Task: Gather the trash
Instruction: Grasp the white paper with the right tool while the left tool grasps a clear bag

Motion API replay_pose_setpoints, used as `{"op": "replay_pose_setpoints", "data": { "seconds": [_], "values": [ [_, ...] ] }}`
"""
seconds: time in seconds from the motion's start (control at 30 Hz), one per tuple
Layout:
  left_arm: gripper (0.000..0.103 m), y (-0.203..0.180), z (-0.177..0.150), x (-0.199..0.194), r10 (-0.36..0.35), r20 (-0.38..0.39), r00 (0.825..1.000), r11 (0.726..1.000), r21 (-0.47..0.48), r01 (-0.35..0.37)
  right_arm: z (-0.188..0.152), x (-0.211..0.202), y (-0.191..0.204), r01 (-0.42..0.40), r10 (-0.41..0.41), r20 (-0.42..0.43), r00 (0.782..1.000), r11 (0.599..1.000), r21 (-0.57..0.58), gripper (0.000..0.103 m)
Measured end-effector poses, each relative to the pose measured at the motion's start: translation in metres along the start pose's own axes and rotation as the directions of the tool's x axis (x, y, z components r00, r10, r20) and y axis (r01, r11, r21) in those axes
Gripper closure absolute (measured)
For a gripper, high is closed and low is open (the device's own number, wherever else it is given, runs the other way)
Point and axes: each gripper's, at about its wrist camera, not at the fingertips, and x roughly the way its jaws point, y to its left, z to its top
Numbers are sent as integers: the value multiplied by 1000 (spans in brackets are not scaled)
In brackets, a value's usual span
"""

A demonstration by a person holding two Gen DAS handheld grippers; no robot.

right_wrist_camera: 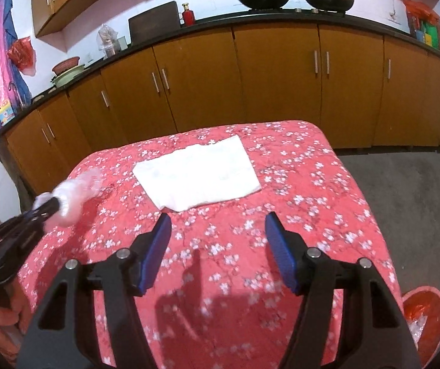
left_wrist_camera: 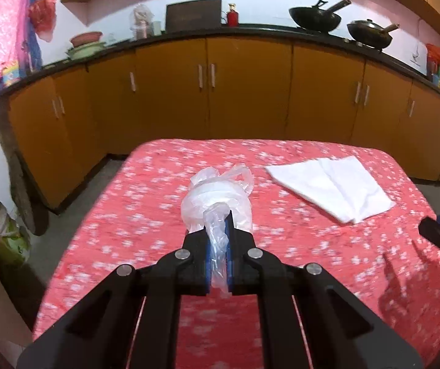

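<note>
My left gripper (left_wrist_camera: 219, 215) is shut on a crumpled clear plastic bag (left_wrist_camera: 220, 193) and holds it above the red flowered tablecloth (left_wrist_camera: 146, 215). The same bag (right_wrist_camera: 75, 193) and left gripper (right_wrist_camera: 52, 204) show blurred at the left in the right wrist view. A flat white folded cloth or paper (left_wrist_camera: 333, 184) lies on the table to the right of the bag; it also shows in the right wrist view (right_wrist_camera: 198, 172), just beyond my right gripper (right_wrist_camera: 218, 218), which is open and empty above the table.
A red bin (right_wrist_camera: 426, 316) with a red liner stands on the floor at the table's right. Orange cabinets (left_wrist_camera: 244, 86) under a dark counter with two woks run behind the table. A bag (left_wrist_camera: 1, 230) sits on the floor at left.
</note>
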Motion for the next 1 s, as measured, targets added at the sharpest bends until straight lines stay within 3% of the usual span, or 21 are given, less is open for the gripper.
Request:
{"op": "replay_pose_setpoints", "data": {
  "seconds": [0.17, 0.47, 0.63, 0.67, 0.7, 0.77, 1.0],
  "values": [
    [96, 27, -7, -8, 25, 11, 1000, 999, -29, -25, 8, 26, 19, -34, 34, -44, 998, 999, -4, 51],
    [96, 44, -11, -13, 32, 35, 999, 998, -58, -30, 18, 74, 58, -27, 20, -132, 991, 998, -52, 52],
    [96, 50, -11, -11, 28, 32, 999, 996, -81, -26, 15, 98, 69, 19, -39, -210, 977, 995, -96, 74],
    [96, 50, -10, -11, 27, 33, 999, 996, -83, -24, 16, 96, 69, 21, -38, -199, 979, 996, -91, 76],
    [96, 50, -10, -10, 26, 33, 999, 996, -83, -24, 16, 97, 68, 20, -37, -201, 979, 996, -87, 91],
    [96, 49, -10, -11, 24, 35, 999, 996, -81, -21, 16, 94, 65, 24, -39, -193, 980, 997, -79, 100],
    [96, 46, -13, -17, 11, 36, 999, 996, -90, -7, 18, 51, 47, 18, -21, -65, 998, 999, -49, 101]
  ]
}}
